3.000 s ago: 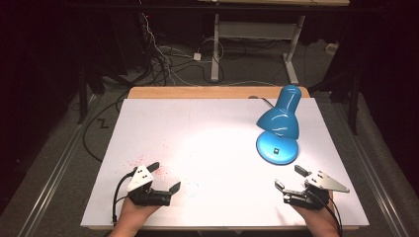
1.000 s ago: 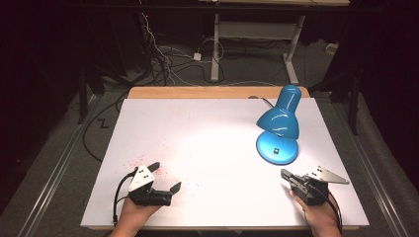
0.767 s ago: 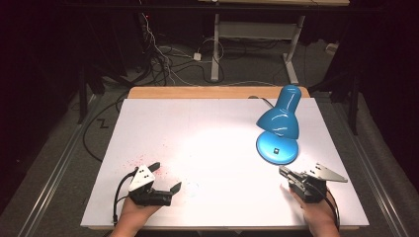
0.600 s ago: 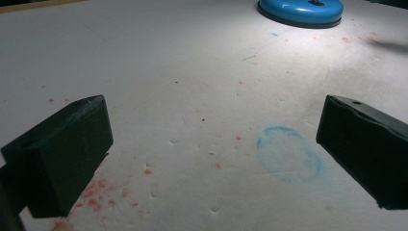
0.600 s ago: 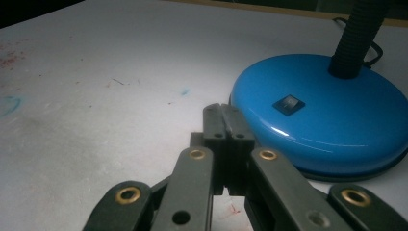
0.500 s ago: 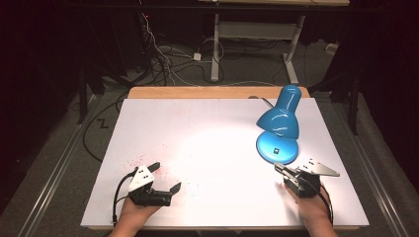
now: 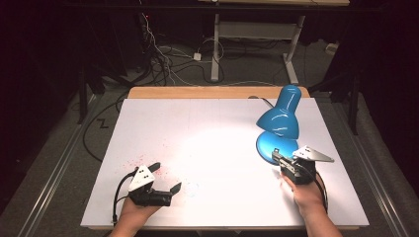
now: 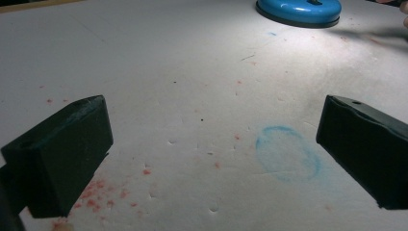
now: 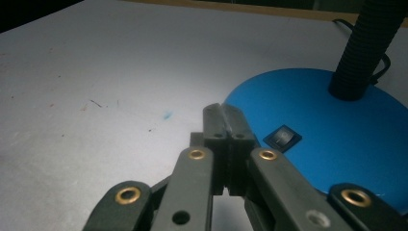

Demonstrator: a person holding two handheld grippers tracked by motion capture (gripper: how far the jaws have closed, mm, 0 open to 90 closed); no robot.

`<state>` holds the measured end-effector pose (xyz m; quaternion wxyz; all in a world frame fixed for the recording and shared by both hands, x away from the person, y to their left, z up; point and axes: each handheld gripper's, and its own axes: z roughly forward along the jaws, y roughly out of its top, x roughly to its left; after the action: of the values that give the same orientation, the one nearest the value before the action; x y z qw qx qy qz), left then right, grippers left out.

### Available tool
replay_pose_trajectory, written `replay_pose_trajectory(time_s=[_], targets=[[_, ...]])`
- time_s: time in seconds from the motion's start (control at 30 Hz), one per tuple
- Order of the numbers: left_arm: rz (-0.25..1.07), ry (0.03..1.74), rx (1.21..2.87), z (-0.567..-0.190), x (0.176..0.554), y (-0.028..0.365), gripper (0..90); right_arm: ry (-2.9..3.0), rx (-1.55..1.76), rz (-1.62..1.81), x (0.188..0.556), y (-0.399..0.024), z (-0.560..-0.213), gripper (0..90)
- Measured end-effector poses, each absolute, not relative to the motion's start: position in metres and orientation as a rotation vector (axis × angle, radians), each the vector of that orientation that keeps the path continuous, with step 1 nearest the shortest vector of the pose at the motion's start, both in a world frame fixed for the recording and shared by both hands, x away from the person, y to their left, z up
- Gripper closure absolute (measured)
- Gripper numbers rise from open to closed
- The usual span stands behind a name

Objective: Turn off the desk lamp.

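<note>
A big white sheet (image 7: 212, 148) covers the table, with a strip of bare wood (image 7: 197, 92) showing along its far edge. A pool of light falls on the middle of the sheet. Red specks (image 8: 103, 192) are scattered over the near left part, and a faint blue ring (image 8: 287, 153) is smudged on the paper close to them.

On the right side stands a blue desk lamp (image 7: 279, 118), its shade tipped down toward the sheet over a round blue base (image 9: 337, 130). A black ribbed neck (image 9: 368, 45) rises from the base, and a small black switch (image 9: 283, 136) sits on top of it.

The right tongs (image 7: 279, 159), held in the person's right hand (image 7: 304, 190), have their jaws pressed flat together with nothing between them. The tips sit over the near edge of the lamp base, just beside the switch.

The left tongs (image 7: 165, 177), held in the left hand (image 7: 133, 212), rest low at the near left of the sheet, jaws spread wide and empty, with the blue ring lying between them.
</note>
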<state>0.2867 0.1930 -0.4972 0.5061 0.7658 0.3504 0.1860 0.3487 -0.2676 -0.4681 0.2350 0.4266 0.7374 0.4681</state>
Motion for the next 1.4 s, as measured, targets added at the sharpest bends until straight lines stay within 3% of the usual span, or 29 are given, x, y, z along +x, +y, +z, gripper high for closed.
replay_pose_trajectory(time_s=[0.43,1.4], targets=[[0.449,0.846,1.844,-0.497,0.287,0.193,0.0,1.997,1.258,1.272,0.373,-0.28,-0.472,90.0],[0.457,0.847,1.843,-0.497,0.286,0.193,0.0,1.998,1.323,1.242,0.384,-0.283,-0.478,90.0]])
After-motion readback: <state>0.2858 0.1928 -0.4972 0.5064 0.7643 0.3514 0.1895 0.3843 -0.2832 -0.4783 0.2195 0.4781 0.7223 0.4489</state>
